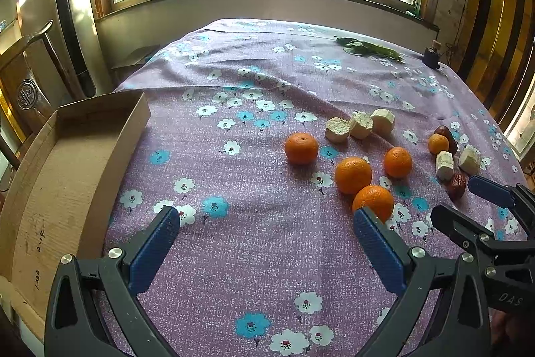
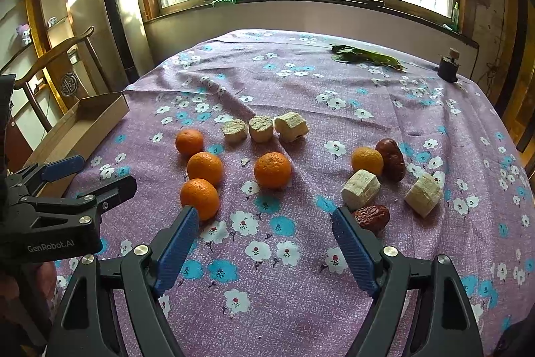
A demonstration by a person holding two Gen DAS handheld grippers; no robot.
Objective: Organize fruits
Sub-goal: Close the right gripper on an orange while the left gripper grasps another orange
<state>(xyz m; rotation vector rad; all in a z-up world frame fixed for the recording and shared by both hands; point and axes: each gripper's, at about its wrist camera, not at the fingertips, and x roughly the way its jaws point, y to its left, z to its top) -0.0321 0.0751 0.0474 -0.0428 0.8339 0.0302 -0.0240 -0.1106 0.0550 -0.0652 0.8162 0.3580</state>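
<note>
Step in hand: no fruit had yet been boxed; a first pick was judged to be in preparation over the loose fruit.
Left gripper (image 1: 265, 228): its jaws were held wide apart over bare tablecloth (image 1: 254, 82), with nothing between them; the nearest orange (image 1: 373, 201) lay just beyond the right-hand finger.
Right gripper (image 2: 264, 228): it was seen fairly wide open and empty, the near date (image 2: 372, 216) just outside one finger.
Cardboard box (image 1: 67, 163): it was set at the table's left edge, and no fruit could be seen in it.
Oranges: five were counted, four large ones mid-table and a small one (image 2: 366, 160) towards the right edge.
Dates: two were counted, the far date (image 2: 391, 159) touching the small orange.
Pale cut chunks: five were counted, three in a row (image 2: 260, 127) behind the oranges and two (image 2: 361, 189) near the dates.
Next move: one fruit would need to be centred between open jaws, gripped gently and carried towards the left edge.
</note>
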